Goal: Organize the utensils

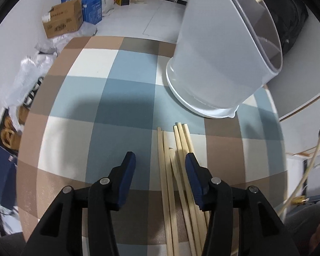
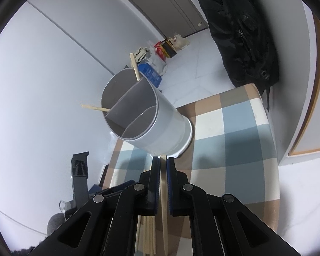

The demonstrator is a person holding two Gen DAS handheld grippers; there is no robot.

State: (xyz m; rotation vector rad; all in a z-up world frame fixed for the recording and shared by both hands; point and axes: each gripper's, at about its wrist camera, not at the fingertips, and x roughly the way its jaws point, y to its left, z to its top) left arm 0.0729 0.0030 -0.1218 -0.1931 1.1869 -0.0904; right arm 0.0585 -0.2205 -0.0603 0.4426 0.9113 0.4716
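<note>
A grey utensil holder [image 1: 219, 49] with inner dividers stands on a white saucer at the table's far right; it also shows in the right wrist view [image 2: 157, 121], with two wooden chopsticks [image 2: 136, 68] sticking out of it. Several loose chopsticks [image 1: 177, 170] lie on the checked tablecloth. My left gripper [image 1: 160, 160] is open and empty, low over them. My right gripper [image 2: 163, 162] is shut on a single chopstick [image 2: 164, 202], held above the table in front of the holder. That chopstick shows at the left wrist view's right edge [image 1: 309, 170].
The checked tablecloth [image 1: 108, 98] covers a small table. Cardboard and blue boxes [image 1: 64, 19] and plastic bags sit on the floor beyond. A black backpack [image 2: 241, 32] hangs at the far right. A white wall lies to the left in the right wrist view.
</note>
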